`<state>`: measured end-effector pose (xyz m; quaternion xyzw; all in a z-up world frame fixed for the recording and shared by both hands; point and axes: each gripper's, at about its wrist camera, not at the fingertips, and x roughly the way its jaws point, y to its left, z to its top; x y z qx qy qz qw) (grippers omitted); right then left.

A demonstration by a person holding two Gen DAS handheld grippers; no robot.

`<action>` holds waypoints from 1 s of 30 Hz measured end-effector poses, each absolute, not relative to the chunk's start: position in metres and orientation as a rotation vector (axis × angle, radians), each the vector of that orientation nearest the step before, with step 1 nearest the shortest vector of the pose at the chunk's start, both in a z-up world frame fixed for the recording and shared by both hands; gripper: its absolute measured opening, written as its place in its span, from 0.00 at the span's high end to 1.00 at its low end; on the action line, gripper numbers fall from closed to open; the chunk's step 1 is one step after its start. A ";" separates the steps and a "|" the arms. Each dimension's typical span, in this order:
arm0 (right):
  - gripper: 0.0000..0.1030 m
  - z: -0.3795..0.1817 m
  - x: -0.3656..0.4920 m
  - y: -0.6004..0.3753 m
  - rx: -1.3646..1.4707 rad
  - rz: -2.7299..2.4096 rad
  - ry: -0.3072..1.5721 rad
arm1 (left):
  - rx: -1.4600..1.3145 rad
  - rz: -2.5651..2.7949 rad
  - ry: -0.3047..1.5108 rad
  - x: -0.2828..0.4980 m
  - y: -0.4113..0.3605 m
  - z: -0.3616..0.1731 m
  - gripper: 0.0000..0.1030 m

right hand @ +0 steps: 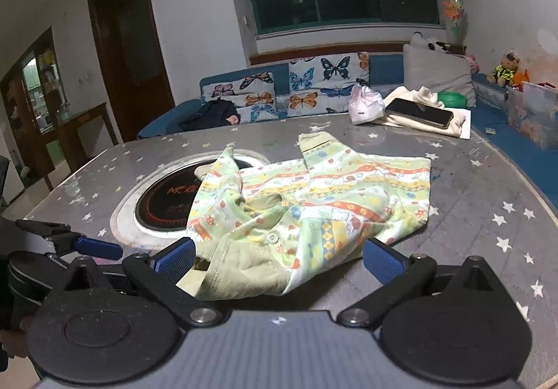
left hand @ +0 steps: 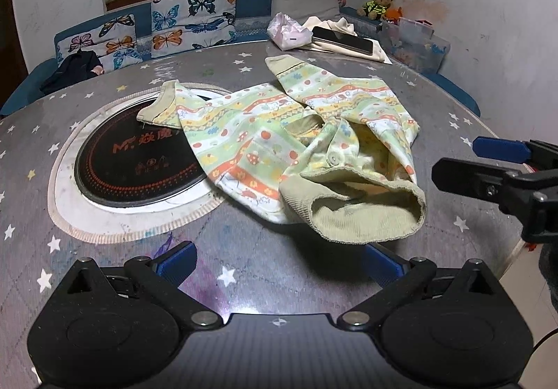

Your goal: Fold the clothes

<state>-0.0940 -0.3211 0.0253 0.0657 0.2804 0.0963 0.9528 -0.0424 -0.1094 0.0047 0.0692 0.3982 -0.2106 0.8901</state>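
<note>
Crumpled patterned top (left hand: 296,144), ribbed hem nearest, sleeves apparently pointing away, left gripper (left hand: 279,265) and right gripper (right hand: 279,258) spread, empty

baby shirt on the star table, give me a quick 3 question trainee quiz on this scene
1. True or false: the baby shirt lies flat and neatly folded.
2. What lies on the cream cloth at the table's far side? A) phone B) scissors C) mug
3. Fill in: one sleeve of the shirt lies over the round black ______ set in the table.

Key
1. False: it is crumpled, with neither the left gripper nor the right gripper gripping it.
2. A: phone.
3. Cooktop.
</note>
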 end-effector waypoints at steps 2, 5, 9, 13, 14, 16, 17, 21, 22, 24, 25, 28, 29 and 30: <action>0.00 0.025 -0.096 -0.321 0.133 0.208 0.571 | 0.142 -0.434 0.830 -0.043 -0.109 0.003 0.00; 0.00 0.024 -0.098 -0.320 0.130 0.222 0.572 | 0.142 -0.426 0.835 -0.044 -0.108 0.001 0.00; 0.00 0.022 -0.101 -0.318 0.121 0.229 0.568 | 0.141 -0.416 0.841 -0.044 -0.106 -0.001 0.00; 0.00 0.020 -0.099 -0.317 0.111 0.228 0.601 | 0.135 -0.403 0.844 -0.043 -0.102 -0.001 0.00; 0.00 0.019 -0.099 -0.317 0.100 0.217 0.608 | 0.133 -0.400 0.844 -0.043 -0.101 -0.001 0.00; 0.00 0.018 -0.098 -0.315 0.081 0.193 0.615 | 0.133 -0.396 0.847 -0.042 -0.101 -0.002 0.00; 0.00 0.017 -0.098 -0.315 0.072 0.180 0.617 | 0.133 -0.394 0.849 -0.042 -0.100 -0.002 0.00; 0.00 0.015 -0.097 -0.313 0.063 0.188 0.632 | 0.131 -0.388 0.854 -0.041 -0.100 -0.002 0.00; 0.00 0.014 -0.096 -0.312 0.059 0.186 0.635 | 0.129 -0.388 0.855 -0.041 -0.100 -0.002 0.00; 0.00 0.014 -0.095 -0.311 0.050 0.181 0.639 | 0.129 -0.387 0.857 -0.040 -0.099 -0.003 0.00; 0.00 0.013 -0.094 -0.311 0.047 0.180 0.643 | 0.129 -0.386 0.858 -0.040 -0.099 -0.003 0.00; 0.00 0.012 -0.091 -0.311 0.042 0.179 0.653 | 0.125 -0.384 0.865 -0.038 -0.099 -0.004 0.00; 0.00 0.012 -0.090 -0.311 0.040 0.178 0.656 | 0.123 -0.383 0.868 -0.036 -0.099 -0.004 0.00; 0.00 0.012 -0.089 -0.311 0.038 0.176 0.657 | 0.121 -0.383 0.870 -0.035 -0.099 -0.005 0.00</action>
